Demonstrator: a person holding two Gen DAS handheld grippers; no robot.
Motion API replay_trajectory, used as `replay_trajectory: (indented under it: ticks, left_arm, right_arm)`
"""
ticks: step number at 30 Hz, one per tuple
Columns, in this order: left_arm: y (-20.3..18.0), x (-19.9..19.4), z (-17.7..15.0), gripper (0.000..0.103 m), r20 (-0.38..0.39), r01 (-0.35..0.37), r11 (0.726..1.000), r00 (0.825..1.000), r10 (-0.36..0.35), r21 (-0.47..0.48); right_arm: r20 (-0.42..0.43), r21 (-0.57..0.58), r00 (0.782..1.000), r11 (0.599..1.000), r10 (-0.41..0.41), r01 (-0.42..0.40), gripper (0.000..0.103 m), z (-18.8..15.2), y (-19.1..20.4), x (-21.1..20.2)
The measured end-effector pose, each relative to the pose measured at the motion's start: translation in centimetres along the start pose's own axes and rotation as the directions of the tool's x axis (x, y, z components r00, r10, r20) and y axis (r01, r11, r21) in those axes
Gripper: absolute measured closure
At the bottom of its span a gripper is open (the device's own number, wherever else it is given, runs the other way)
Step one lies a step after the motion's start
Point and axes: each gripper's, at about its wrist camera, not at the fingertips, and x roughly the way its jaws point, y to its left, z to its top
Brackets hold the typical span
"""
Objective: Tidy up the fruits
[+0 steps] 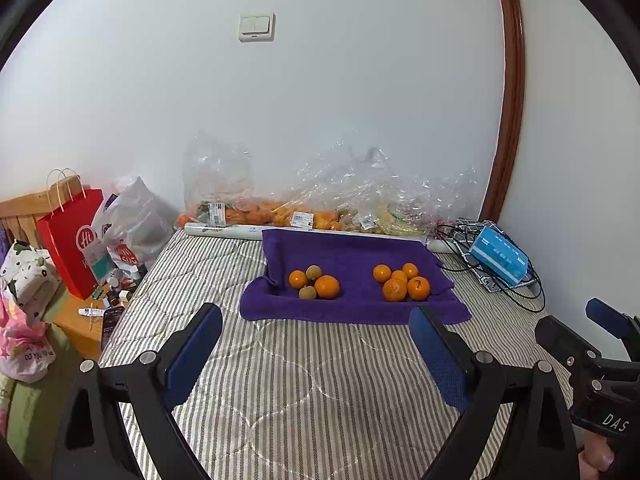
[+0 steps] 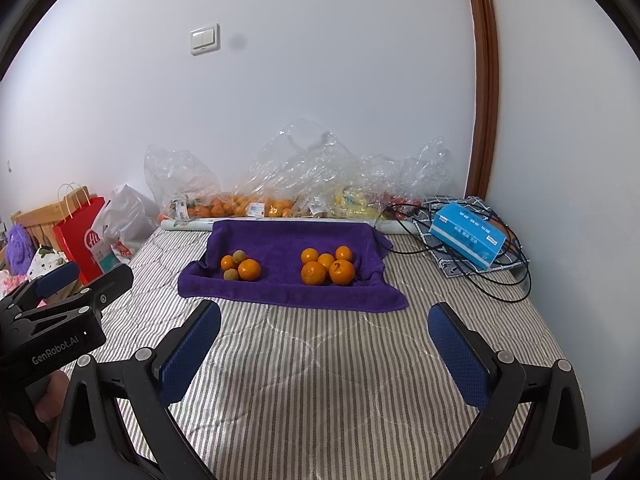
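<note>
While both grippers hang above the near part of the bed (image 1: 312, 380), the fruits lie farther away on a purple towel (image 1: 352, 256) that is spread over the striped bedcover. The left gripper (image 1: 316, 344) has its blue-padded fingers (image 1: 192, 356) spread wide and released, with nothing between them. The right gripper (image 2: 324, 344) is the same: its fingers (image 2: 460, 356) stand far apart and hold nothing. In the left wrist view the right gripper also appears at the right edge, beside the left one.

On the towel there are two groups, well apart from each other. The left group (image 1: 314, 284) has two oranges, one big and one small, and two small greenish-brown fruits, all touching or just beside one another. The right group (image 1: 402, 280) has five oranges packed close together, the two biggest nearest to the camera.

Behind the towel, along the white wall, clear plastic bags (image 2: 280, 184) hold more oranges and some yellow fruit. At the far right a blue tissue box (image 2: 468, 236) rests on a patterned cloth among black cables (image 2: 516, 280). At the left, beside the bed, a red paper bag (image 1: 74, 240) stands near a grey plastic bag (image 1: 136, 220). A light switch (image 1: 256, 26) is on the wall.
</note>
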Motion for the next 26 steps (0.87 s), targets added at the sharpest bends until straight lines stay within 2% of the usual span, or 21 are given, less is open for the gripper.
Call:
replay_trajectory:
  ticks: [26]
  left_arm:
    - [-0.14,-0.09,0.06,0.008,0.001,0.006,1.000,1.000,-0.006,0.003]
  right_arm:
    - [0.006,-0.016,1.000,1.000,0.005,-0.005,0.001,0.31,0.00,-0.39]
